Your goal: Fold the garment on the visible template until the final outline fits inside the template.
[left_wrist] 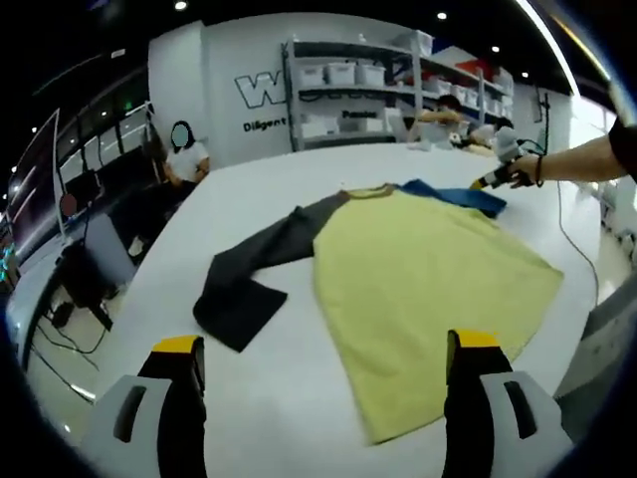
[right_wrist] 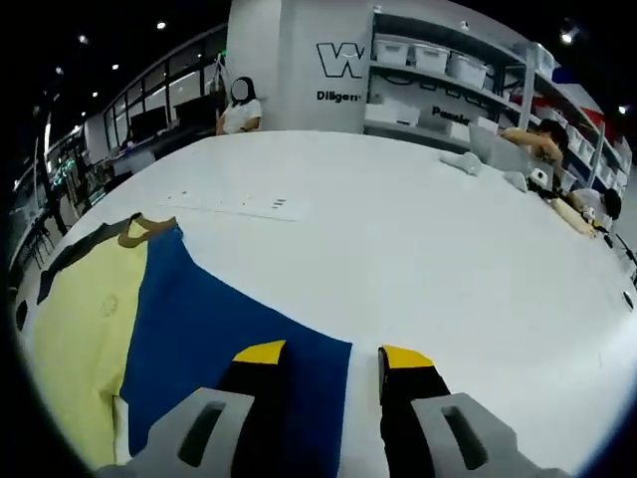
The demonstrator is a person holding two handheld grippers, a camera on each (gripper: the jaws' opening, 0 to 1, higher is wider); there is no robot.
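Observation:
A long-sleeved shirt lies flat on the white table (left_wrist: 299, 398). Its body is yellow (left_wrist: 418, 279), one sleeve is dark grey (left_wrist: 249, 274) and bent back near the cuff, and the other is blue (left_wrist: 453, 194). My left gripper (left_wrist: 326, 349) hovers wide open in front of the shirt's hem, with nothing between its fingers. My right gripper (right_wrist: 331, 357) is open over the end of the blue sleeve (right_wrist: 219, 319); its left finger sits above the fabric and its right finger above bare table. A person's arm holds that right gripper (left_wrist: 498, 177) by the blue sleeve.
Faint markings (right_wrist: 239, 204) show on the table beyond the shirt. Shelves with white boxes (left_wrist: 348, 90) stand behind it. People sit at the far side (left_wrist: 184, 159) and far right (right_wrist: 537, 139). A cable (left_wrist: 577, 239) trails across the table's right side.

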